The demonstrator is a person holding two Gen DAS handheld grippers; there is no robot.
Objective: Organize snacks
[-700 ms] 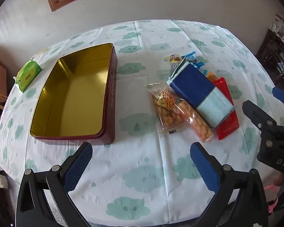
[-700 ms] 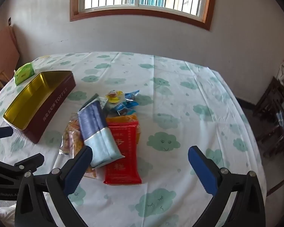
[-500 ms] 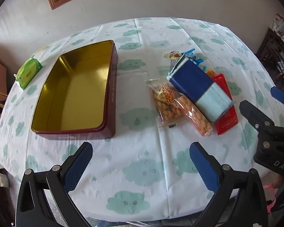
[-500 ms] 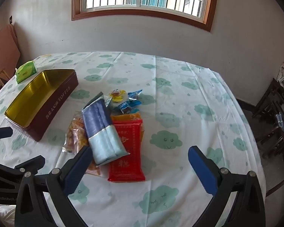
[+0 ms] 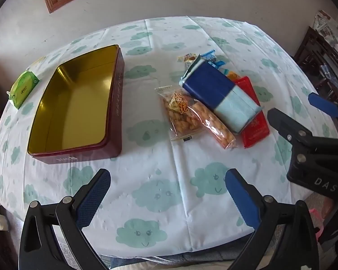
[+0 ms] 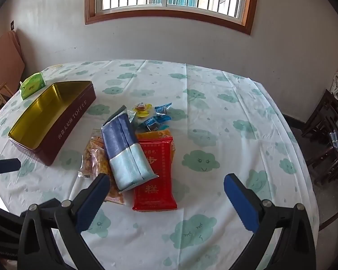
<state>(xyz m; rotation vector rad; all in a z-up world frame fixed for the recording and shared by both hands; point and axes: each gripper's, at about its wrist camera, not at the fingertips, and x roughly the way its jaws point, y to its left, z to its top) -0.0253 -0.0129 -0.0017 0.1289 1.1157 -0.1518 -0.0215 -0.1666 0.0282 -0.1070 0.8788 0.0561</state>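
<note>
Both tongs, your left tongs [image 5: 167,185] and right tongs [image 6: 166,190], hang spread and empty above the desk [image 6: 214,117]. Straight ahead of the right tongs lies the snack pile: the blue packet [image 6: 126,150] on top, its long axis running away from you. Your right hand is nearer; the open tin [image 5: 74,103] sits ahead-left of your left tongs.

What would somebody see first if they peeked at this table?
Probably the big open tin, shiny gold inside, on the table's left part. Right of it lies a pile of snacks, with a blue packet resting on a red packet. Small wrapped candies lie just behind them.
</note>
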